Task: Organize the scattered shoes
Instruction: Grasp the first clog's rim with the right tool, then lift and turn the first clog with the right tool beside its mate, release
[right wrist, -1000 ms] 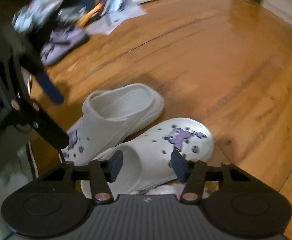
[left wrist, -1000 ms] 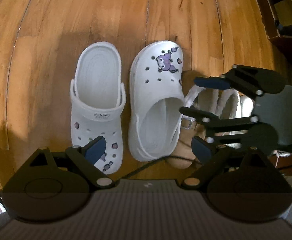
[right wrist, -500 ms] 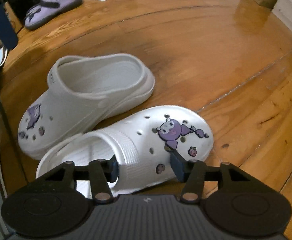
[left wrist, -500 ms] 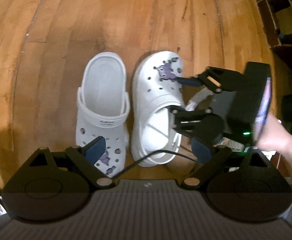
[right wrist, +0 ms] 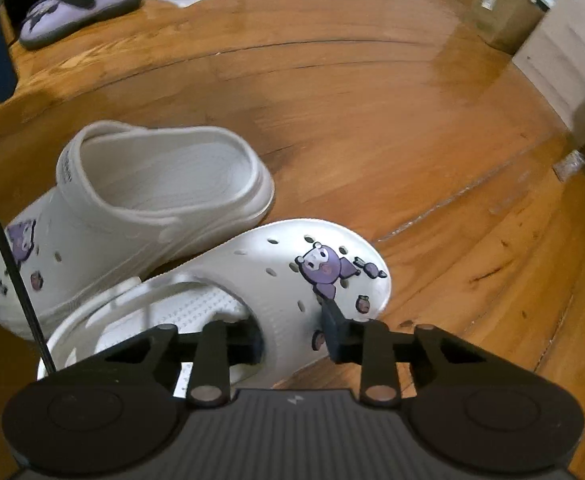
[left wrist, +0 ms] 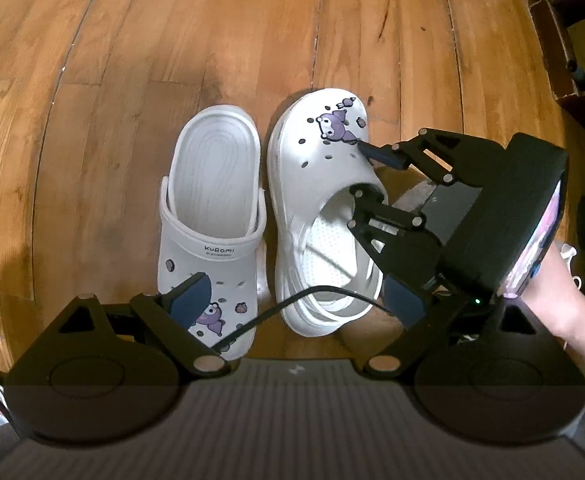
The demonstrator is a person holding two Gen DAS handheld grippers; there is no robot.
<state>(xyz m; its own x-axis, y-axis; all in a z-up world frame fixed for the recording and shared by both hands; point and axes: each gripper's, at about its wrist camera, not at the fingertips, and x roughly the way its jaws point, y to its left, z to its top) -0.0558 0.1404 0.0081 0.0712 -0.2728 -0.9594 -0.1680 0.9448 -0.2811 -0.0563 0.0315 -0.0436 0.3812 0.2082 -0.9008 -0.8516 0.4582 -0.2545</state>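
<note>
Moved: right gripper (right wrist: pixel 292 334) I've brought onto the charm clog (right wrist: pixel 252 280), straddling its upper, not visibly clamped.
Left gripper (left wrist: pixel 296 300): released, hovering.
Plain clog (left wrist: pixel 212 216): alongside.

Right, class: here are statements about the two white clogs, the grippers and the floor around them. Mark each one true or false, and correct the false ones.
1. The two white clogs lie side by side, toes pointing opposite ways. True: the left clog points toward the camera, the right clog away.
2. The right gripper has one finger inside the right clog's opening and one outside on its upper. True.
3. The left gripper is shut on the left clog. False: its fingers are wide apart, holding nothing.
4. A purple shoe sits on the wooden floor beyond the clogs. True.
5. The right clog is plain, with no charm. False: it bears a purple character charm.
</note>
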